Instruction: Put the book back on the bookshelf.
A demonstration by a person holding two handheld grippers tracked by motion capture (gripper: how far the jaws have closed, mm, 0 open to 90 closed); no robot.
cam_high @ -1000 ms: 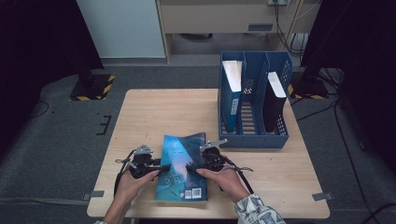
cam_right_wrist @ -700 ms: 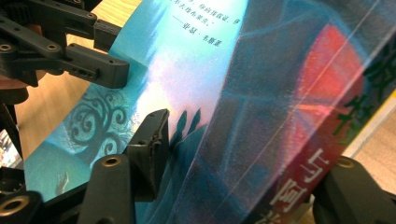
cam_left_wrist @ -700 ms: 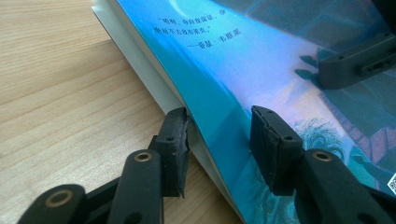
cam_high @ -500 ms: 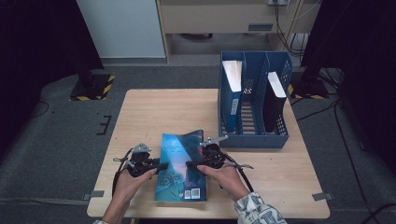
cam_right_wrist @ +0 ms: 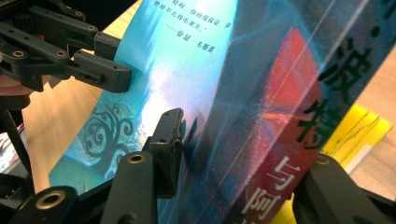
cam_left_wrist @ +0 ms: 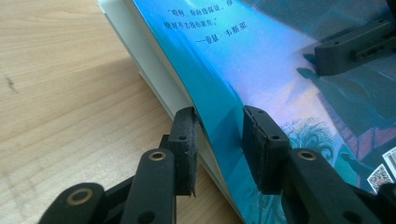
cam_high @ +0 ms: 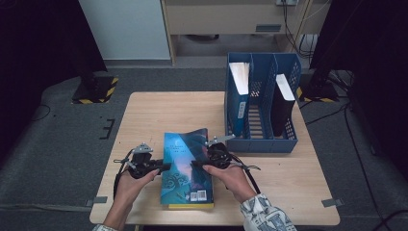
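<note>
On the wooden table (cam_high: pixel 144 115), near its front edge, a blue paperback book (cam_high: pixel 186 168) runs lengthwise away from the person. Left gripper (cam_high: pixel 161 167) and right gripper (cam_high: pixel 195 163), jaws just closing, pinch its opposite long edges.

Both forearms reached in low, the left gripper (cam_high: pixel 161 167) and right gripper (cam_high: pixel 196 163) facing each other, jaws just closing.
</note>
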